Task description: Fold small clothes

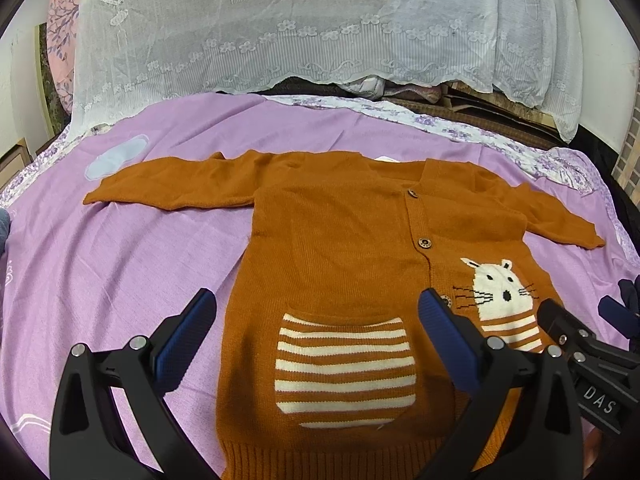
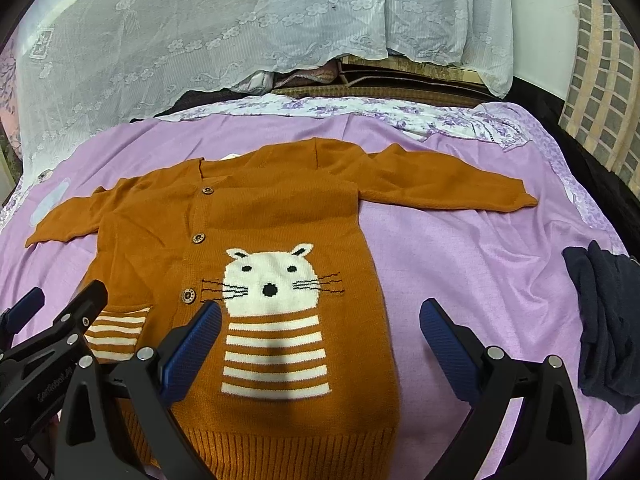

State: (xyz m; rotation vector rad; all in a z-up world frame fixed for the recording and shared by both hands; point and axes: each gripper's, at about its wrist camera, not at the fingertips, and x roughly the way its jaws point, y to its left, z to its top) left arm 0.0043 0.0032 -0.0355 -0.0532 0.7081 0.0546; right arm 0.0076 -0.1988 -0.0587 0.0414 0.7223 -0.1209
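Observation:
A small orange-brown knitted cardigan [image 1: 340, 240] lies flat and face up on the purple bedsheet [image 1: 120, 264], both sleeves spread sideways. It has wooden buttons, a striped pocket [image 1: 344, 368] and a white cat figure [image 2: 272, 280]. My left gripper [image 1: 318, 320] hovers open above the hem, straddling the striped pocket. My right gripper [image 2: 320, 332] is open too, over the cat's striped body near the hem [image 2: 288, 452]. Neither holds any cloth. The cardigan [image 2: 280, 208] fills the middle of the right wrist view.
A dark navy garment [image 2: 604, 328] lies crumpled on the sheet to the right of the cardigan. A white lace cloth [image 1: 280, 28] covers a pile at the back of the bed. A pale blue patch [image 1: 116, 156] sits near the left sleeve.

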